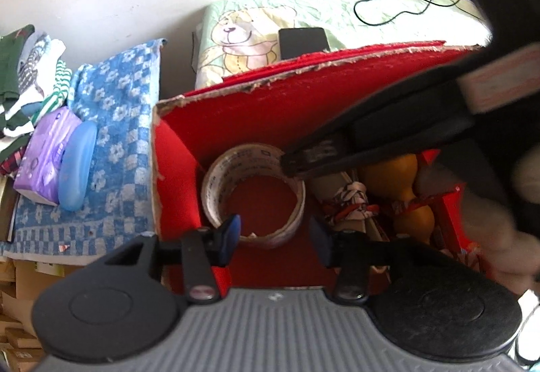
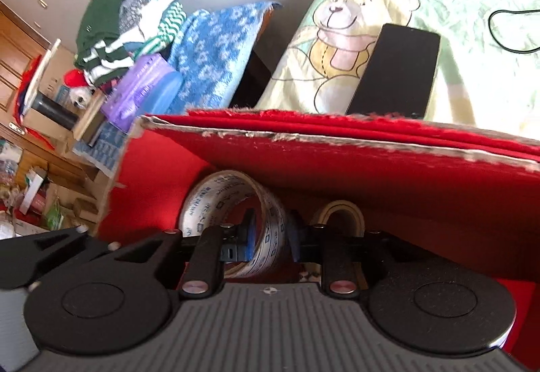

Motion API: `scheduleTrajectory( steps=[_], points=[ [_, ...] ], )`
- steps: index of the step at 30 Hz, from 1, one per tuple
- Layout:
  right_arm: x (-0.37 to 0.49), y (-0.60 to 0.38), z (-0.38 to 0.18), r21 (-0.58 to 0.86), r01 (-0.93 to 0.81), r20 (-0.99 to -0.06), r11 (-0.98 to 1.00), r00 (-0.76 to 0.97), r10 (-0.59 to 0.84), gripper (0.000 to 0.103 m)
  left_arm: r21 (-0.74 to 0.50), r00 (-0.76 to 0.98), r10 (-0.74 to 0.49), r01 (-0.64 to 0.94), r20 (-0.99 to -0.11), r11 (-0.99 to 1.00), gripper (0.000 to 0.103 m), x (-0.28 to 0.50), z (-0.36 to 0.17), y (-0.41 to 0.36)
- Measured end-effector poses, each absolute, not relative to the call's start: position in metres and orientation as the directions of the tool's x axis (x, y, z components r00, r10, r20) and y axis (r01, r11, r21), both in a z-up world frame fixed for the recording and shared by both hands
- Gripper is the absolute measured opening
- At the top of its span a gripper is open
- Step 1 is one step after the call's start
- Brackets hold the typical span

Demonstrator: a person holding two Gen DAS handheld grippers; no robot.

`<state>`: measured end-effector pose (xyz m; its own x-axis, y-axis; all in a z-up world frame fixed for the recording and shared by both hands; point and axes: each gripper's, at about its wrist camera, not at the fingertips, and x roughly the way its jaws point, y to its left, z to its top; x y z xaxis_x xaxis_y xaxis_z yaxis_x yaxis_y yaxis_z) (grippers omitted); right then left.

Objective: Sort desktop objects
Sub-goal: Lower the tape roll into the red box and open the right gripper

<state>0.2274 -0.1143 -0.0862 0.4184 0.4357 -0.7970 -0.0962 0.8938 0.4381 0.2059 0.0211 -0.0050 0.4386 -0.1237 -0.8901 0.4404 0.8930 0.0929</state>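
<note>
A glossy, printed roll of clear tape [image 1: 253,193] is seen lying in a red cardboard box [image 1: 270,109] with ragged, torn edges. Its wall is straddled by the slightly parted jaws of the right gripper [image 2: 270,237]; whether the pads press it cannot be told. The left gripper [image 1: 275,237] is held open just before the roll, empty.

Red box [image 1: 256,112], blue flowered checked towel [image 1: 114,122], purple pack [image 1: 44,152], black phone [image 2: 398,72]
</note>
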Motion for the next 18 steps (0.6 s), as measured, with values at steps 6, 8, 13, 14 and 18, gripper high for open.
scheduleTrajectory(
  steps=[6, 8, 13, 14, 18],
  points=[
    [0.208, -0.125, -0.076, 0.431, -0.059, -0.799, 0.9, 0.438, 0.411, 0.023, 0.112, 0.449, -0.106, 0.432, -0.887, 0.895, 0.054, 0.209, -0.009, 0.017],
    [0.202, -0.124, -0.074, 0.41, -0.055, -0.807, 0.911, 0.443, 0.39, 0.023, 0.116, 0.451, -0.103, 0.431, -0.886, 0.895, 0.055, 0.208, -0.01, 0.017],
    [0.183, -0.121, -0.07, 0.338, -0.054, -0.815, 0.94, 0.482, 0.321, 0.024, 0.118, 0.457, -0.102, 0.429, -0.883, 0.896, 0.059, 0.205, -0.01, 0.017],
    [0.18, -0.12, -0.07, 0.334, -0.049, -0.813, 0.941, 0.49, 0.314, 0.025, 0.119, 0.458, -0.101, 0.428, -0.883, 0.896, 0.059, 0.205, -0.01, 0.016],
    [0.173, -0.12, -0.077, 0.259, -0.013, -0.813, 0.966, 0.538, 0.225, 0.025, 0.12, 0.465, -0.104, 0.429, -0.879, 0.895, 0.066, 0.204, -0.011, 0.014]
  ],
)
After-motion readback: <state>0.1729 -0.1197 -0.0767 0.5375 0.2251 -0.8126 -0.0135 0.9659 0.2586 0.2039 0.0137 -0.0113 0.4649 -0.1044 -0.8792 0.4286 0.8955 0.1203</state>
